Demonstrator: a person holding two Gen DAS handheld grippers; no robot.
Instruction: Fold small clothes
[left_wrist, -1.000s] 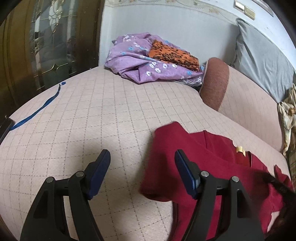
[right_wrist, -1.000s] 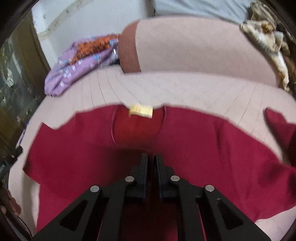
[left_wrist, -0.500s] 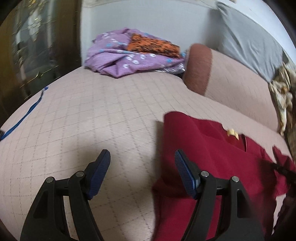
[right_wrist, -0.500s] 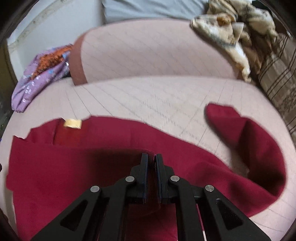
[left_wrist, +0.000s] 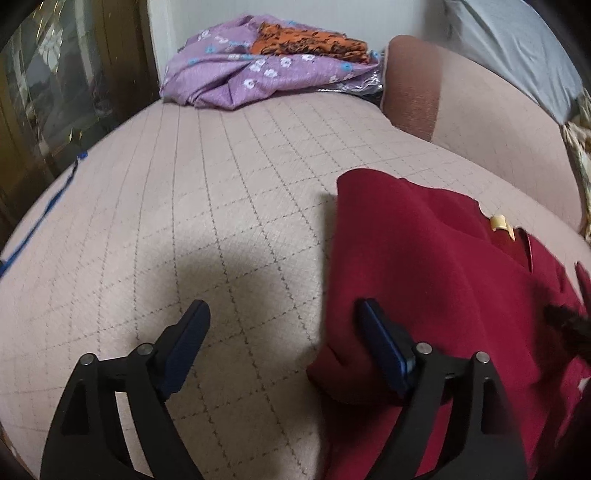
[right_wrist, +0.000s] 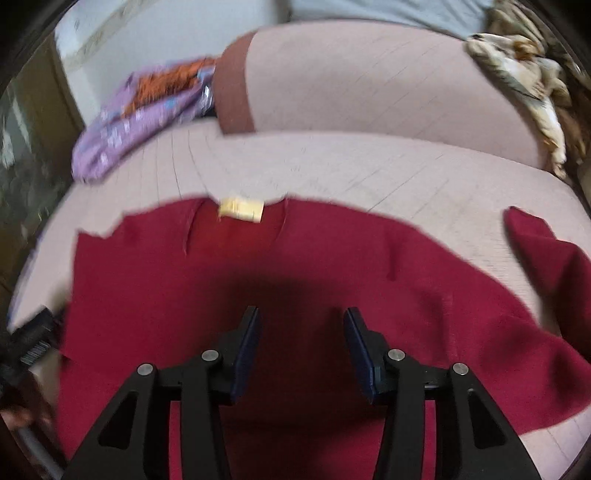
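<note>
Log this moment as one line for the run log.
stage: mid-fold | left gripper: open, at red garment edge | right gripper: open above garment | surface: pink quilted bed

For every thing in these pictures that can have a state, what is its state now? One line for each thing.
red garment: spread on the bed, collar side far from the camera, left edge folded over, one sleeve lying out to the right.
yellow label: showing at the neckline.
left gripper: open, holding nothing.
right gripper: open, above the garment, holding nothing.
purple floral cloth: bunched, unfolded.
orange patterned cloth: lying on the purple cloth.
</note>
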